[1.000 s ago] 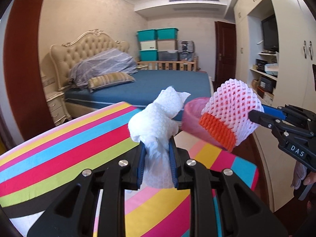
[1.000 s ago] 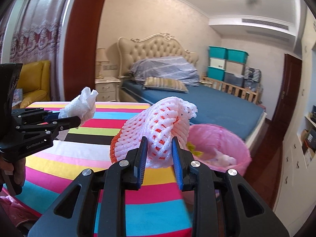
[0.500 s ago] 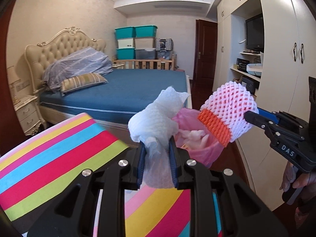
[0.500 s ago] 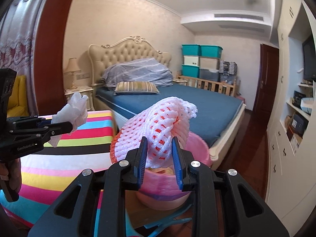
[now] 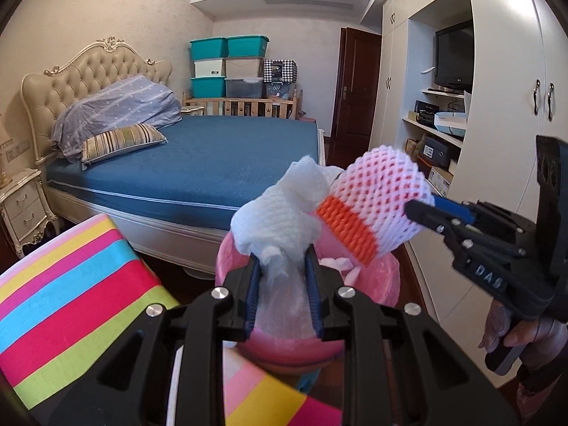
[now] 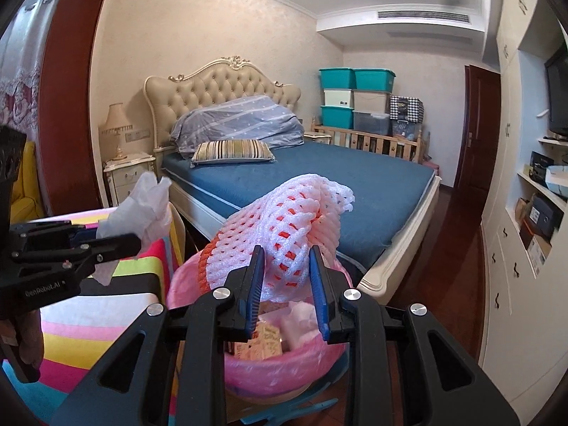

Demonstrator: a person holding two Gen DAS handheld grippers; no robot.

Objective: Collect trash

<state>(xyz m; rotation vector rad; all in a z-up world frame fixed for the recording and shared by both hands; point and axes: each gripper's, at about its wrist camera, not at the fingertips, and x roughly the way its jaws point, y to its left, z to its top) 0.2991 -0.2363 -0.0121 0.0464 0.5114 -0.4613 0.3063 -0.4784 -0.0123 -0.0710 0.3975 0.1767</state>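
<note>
Only right view shows scraps (image 6: pixel 269 337) inside pink-lined bin (image 6: pixel 284 362).

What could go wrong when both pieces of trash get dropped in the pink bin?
The crumpled tissue in the left gripper is light and sits near the pink-lined bin rim, so it may drift outside. The foam fruit net in the right gripper could snag on a pad. The bin already holds trash.

Location: a home bedroom. Indicators: bed (image 5: pixel 213 156) with tufted headboard (image 6: pixel 227 81), nightstand (image 6: pixel 129 174) with lamp (image 6: pixel 117 124), built-in wardrobe (image 5: pixel 514 88), television (image 5: pixel 454 56), stacked storage bins (image 6: pixel 355 99).
</note>
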